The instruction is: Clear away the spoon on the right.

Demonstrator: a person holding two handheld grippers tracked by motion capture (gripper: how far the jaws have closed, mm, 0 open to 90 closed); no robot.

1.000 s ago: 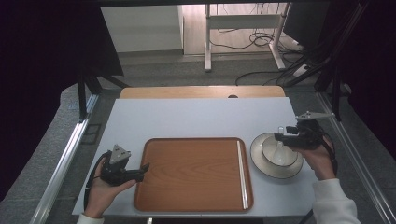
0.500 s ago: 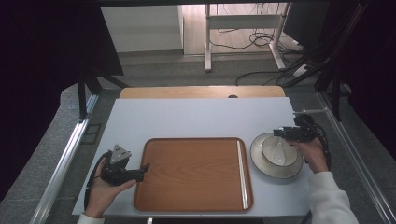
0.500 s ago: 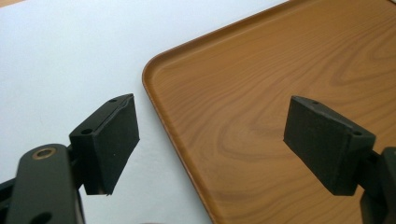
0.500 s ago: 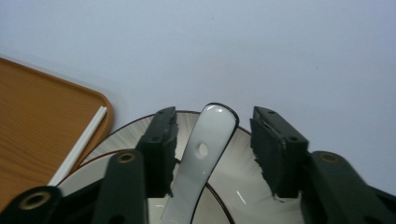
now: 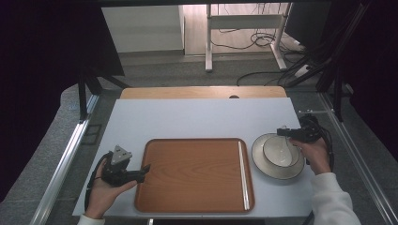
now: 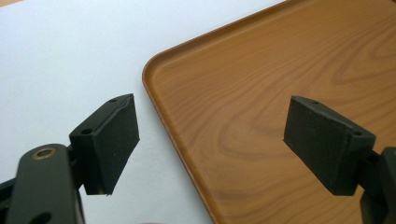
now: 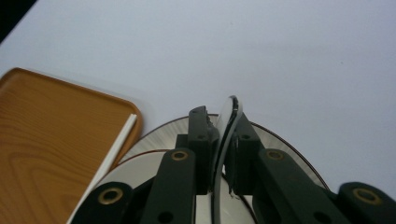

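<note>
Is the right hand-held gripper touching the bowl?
Touching. The right gripper view shows the right hand-held gripper with its jaws just closed onto the bowl rim, pads pressing both sides.

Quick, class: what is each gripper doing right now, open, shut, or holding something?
Left gripper: open, jaws wide over the edge of the wooden tray, holding nothing.
Right gripper: jaws just closed on the bowl rim.

Both grippers were black. The left gripper carried a grey three-cornered plate on top, and a black cable looped from it beside the left hand. Its pads were flat, dull blocks with small screw holes. The right gripper had arms with brass-coloured rivets. The right hand came out of a white sleeve.
</note>
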